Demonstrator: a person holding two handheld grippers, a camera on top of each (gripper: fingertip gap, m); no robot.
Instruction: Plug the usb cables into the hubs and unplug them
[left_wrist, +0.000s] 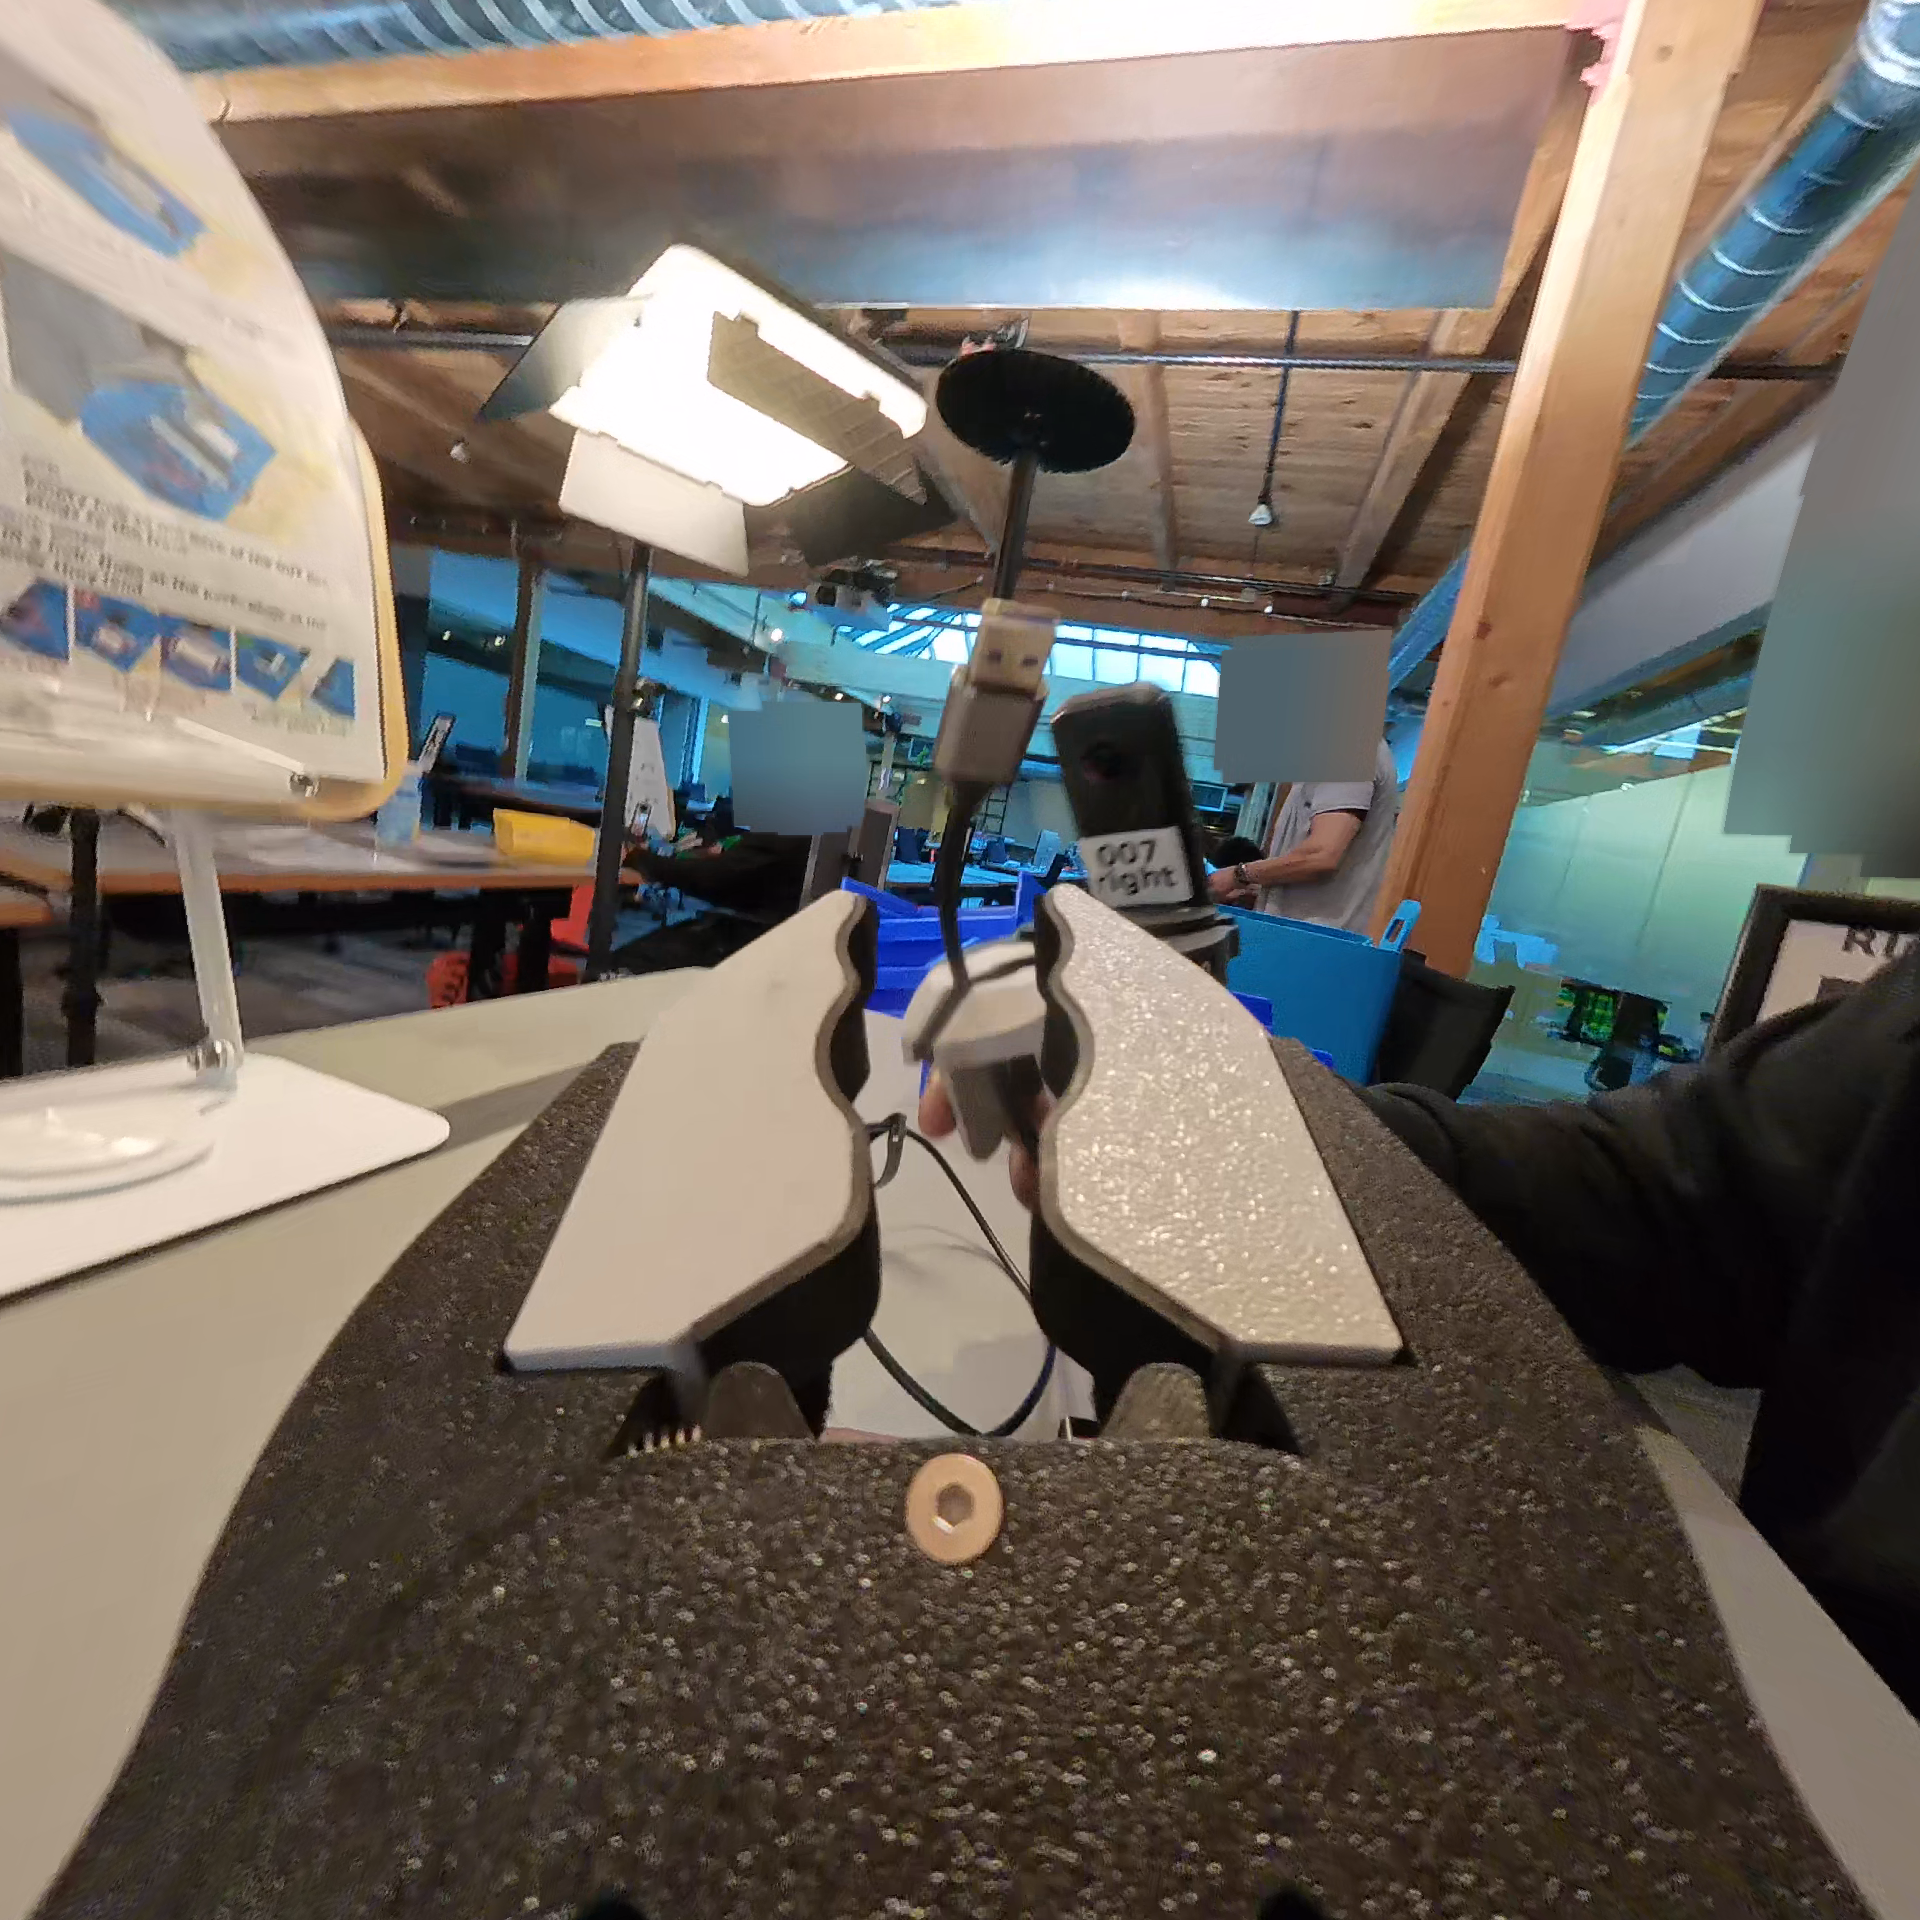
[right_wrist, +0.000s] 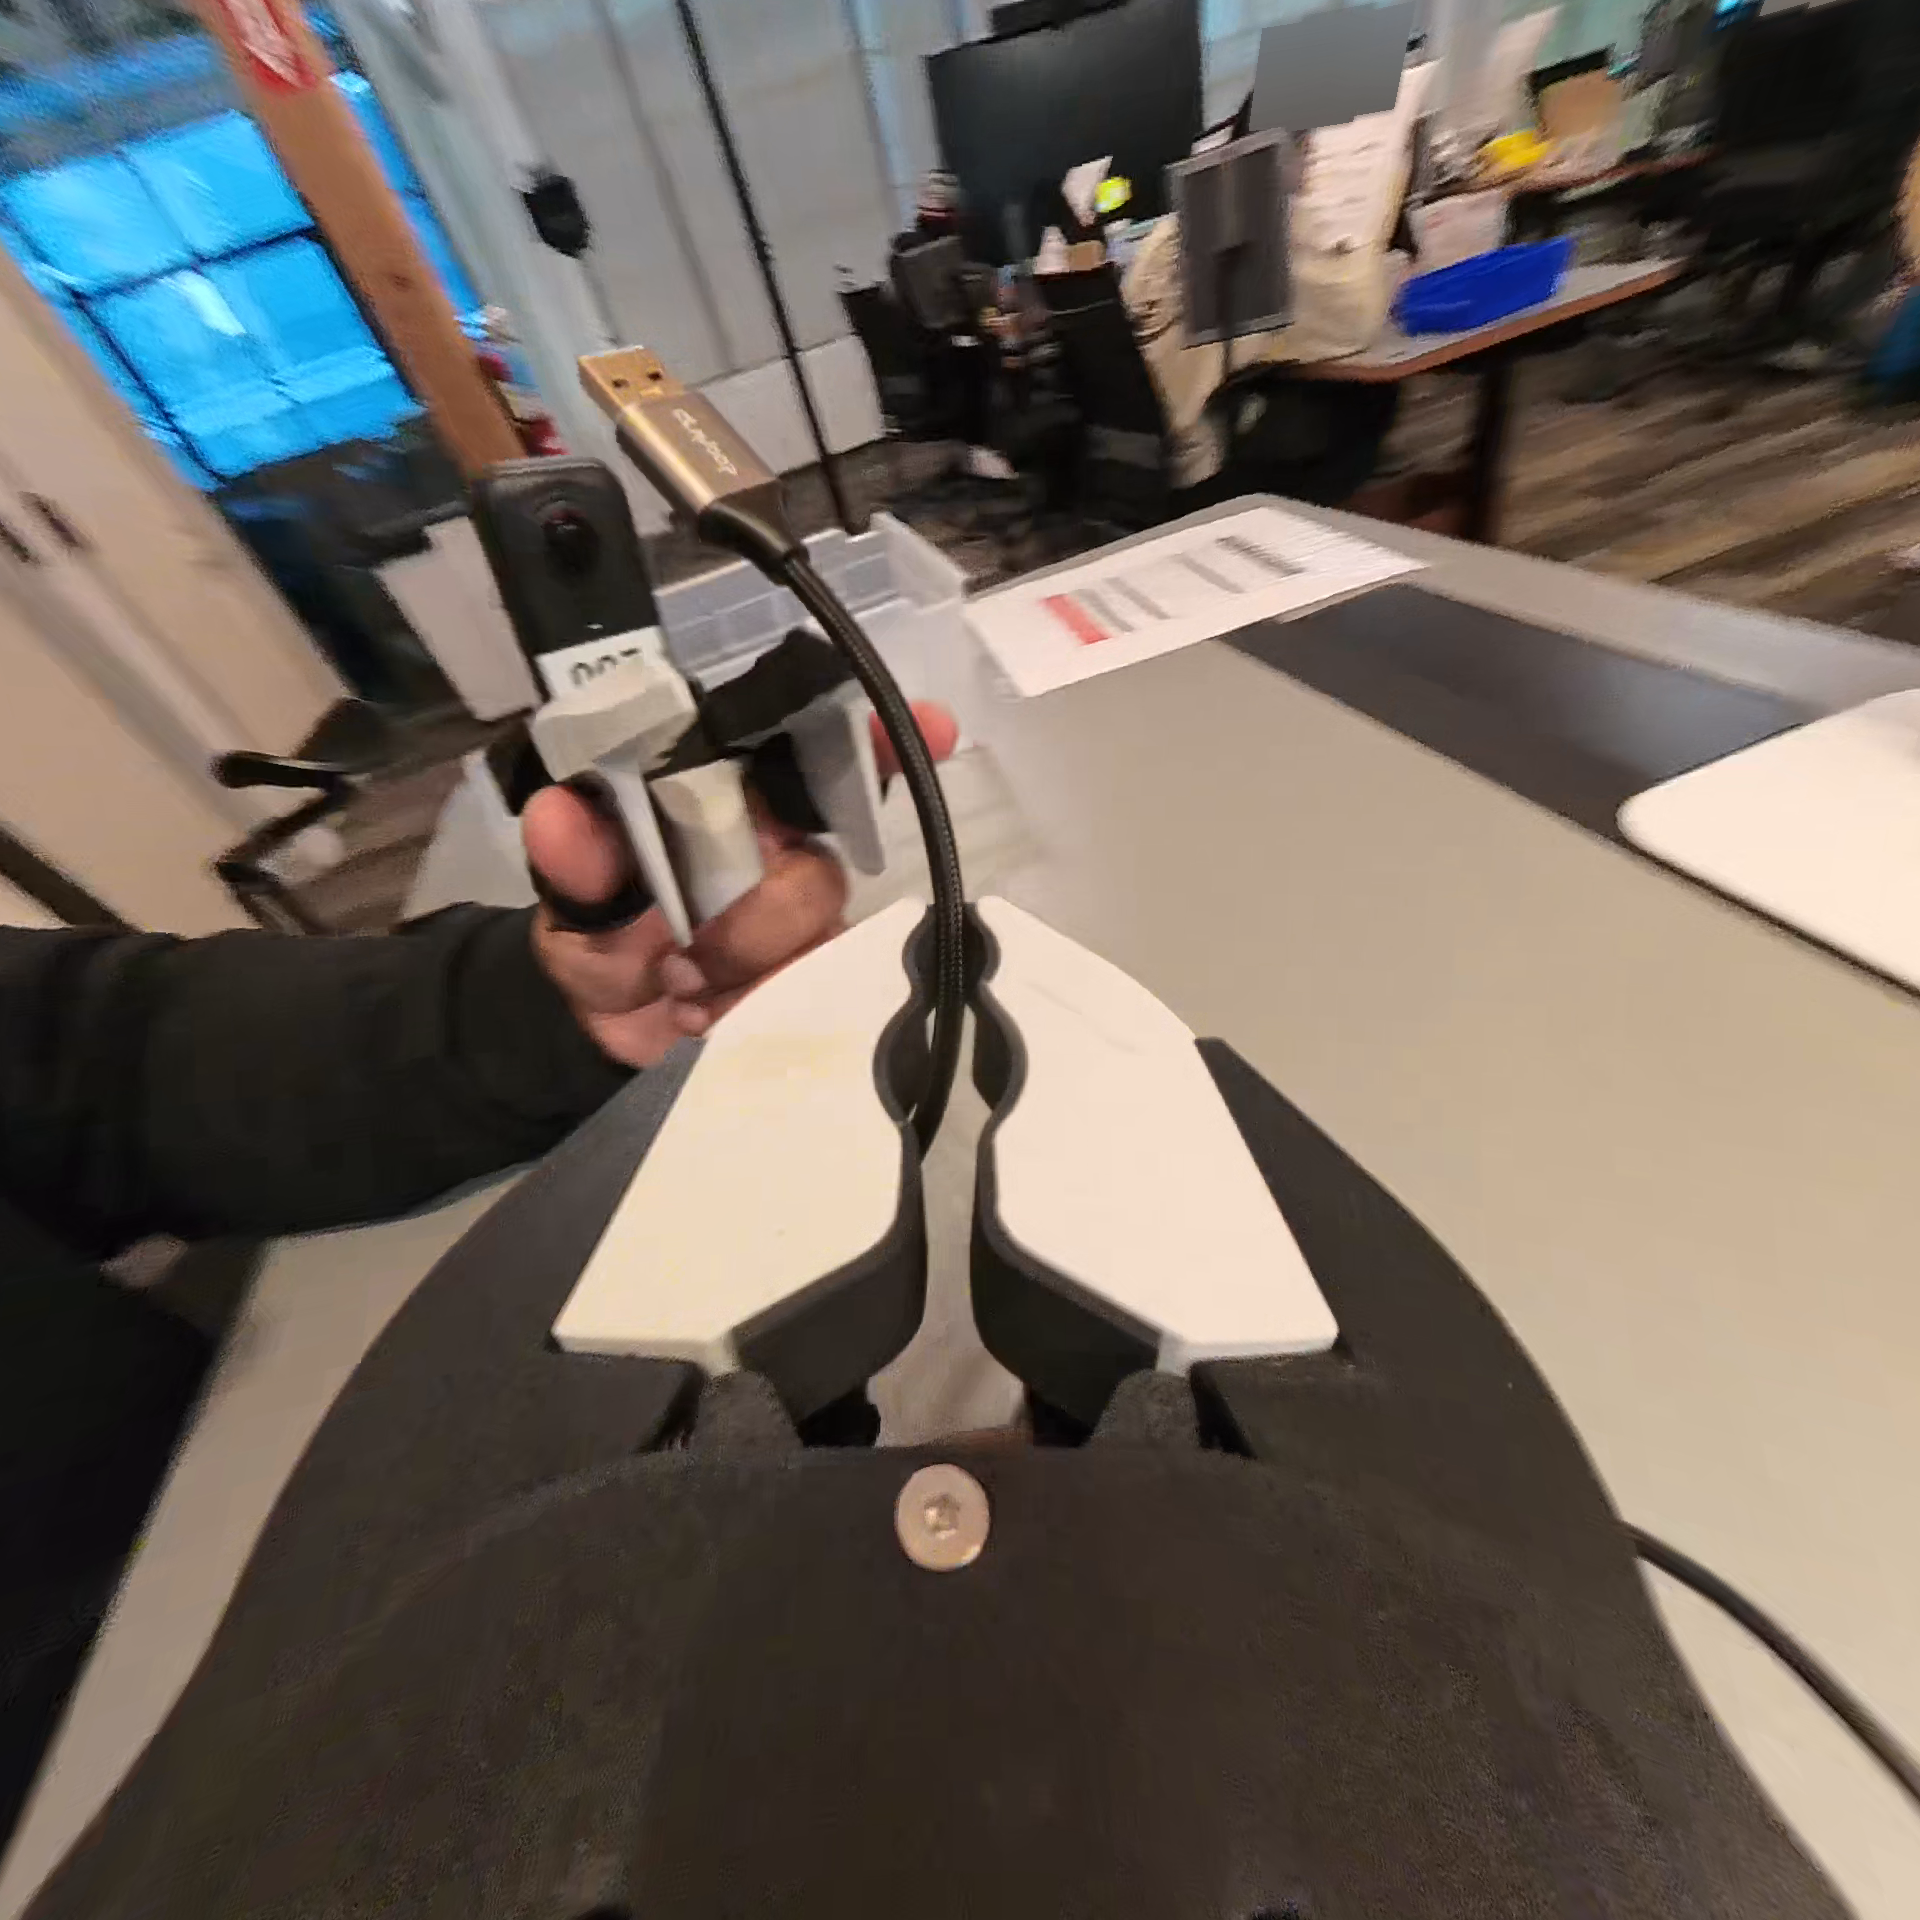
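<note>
My right gripper (right_wrist: 951, 920) is shut on a black braided usb cable (right_wrist: 914, 727), held above the grey table (right_wrist: 1403, 1091). The cable curves up to a grey usb plug (right_wrist: 681, 436) with a gold tip, pointing up and left. In the left wrist view the same plug (left_wrist: 992, 691) stands above the right gripper (left_wrist: 971, 1003), which faces me. My left gripper (left_wrist: 951, 914) is open and empty, just short of that cable (left_wrist: 951, 883). It shows in the right wrist view (right_wrist: 748, 821), held by a hand at the left. No hub is in view.
A white stand (left_wrist: 208, 1122) with an instruction sheet (left_wrist: 156, 416) is at the left. A lamp panel (left_wrist: 727, 395) and blue bins (left_wrist: 1309, 977) are behind. A paper sheet (right_wrist: 1195, 592), a black mat (right_wrist: 1507, 686), a clear bin (right_wrist: 810, 592) and a white plate (right_wrist: 1787, 831) lie on the table. There is about 6 centimeters between the tips of the two grippers.
</note>
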